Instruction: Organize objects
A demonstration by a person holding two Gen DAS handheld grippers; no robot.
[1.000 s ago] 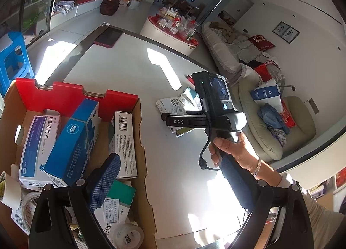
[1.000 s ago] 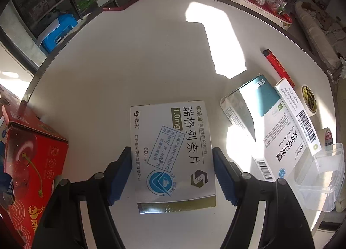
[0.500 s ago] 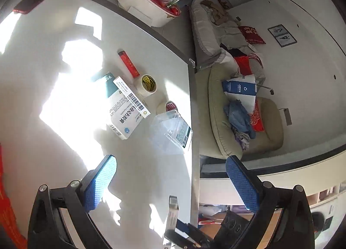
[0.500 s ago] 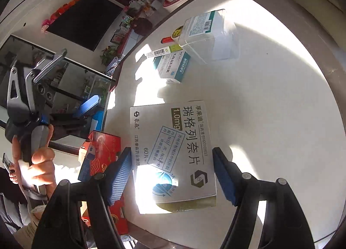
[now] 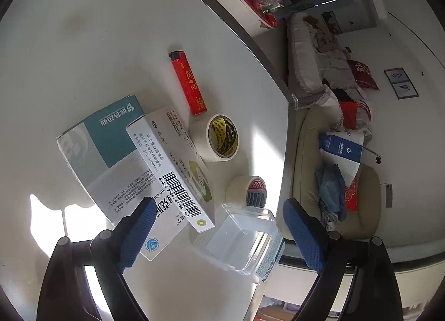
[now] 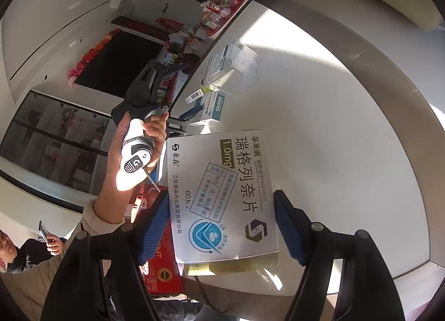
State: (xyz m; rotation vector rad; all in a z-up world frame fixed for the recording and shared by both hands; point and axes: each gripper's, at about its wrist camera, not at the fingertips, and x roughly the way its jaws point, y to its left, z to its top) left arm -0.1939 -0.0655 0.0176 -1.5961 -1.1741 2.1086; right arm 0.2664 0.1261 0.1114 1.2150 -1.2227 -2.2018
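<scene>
My left gripper (image 5: 219,237) hangs low over a cluster at the table's edge, its jaws wide but closing. A clear plastic container (image 5: 239,243) lies between the fingers, untouched by the pads. Beyond it lie a teal and white medicine box (image 5: 100,148), a narrow white barcode box (image 5: 172,170) resting on it, a red lighter (image 5: 187,84) and two tape rolls (image 5: 221,137) (image 5: 249,190). My right gripper (image 6: 222,226) is shut on a flat white medicine box (image 6: 222,198), held above the table. The right wrist view also shows the left gripper (image 6: 185,88) by the container (image 6: 233,70).
A red carton (image 6: 161,265) sits below the held box, near the table's edge. The white table (image 6: 333,126) ends at a grey rim (image 5: 278,84) just past the tape rolls. A sofa (image 5: 308,154) stands beyond. A seated person (image 6: 27,248) is at lower left.
My left gripper swung away from the open cardboard box, over to the cluster at the table's edge, then dropped closer. My right gripper rolled and carried the white box off the table.
</scene>
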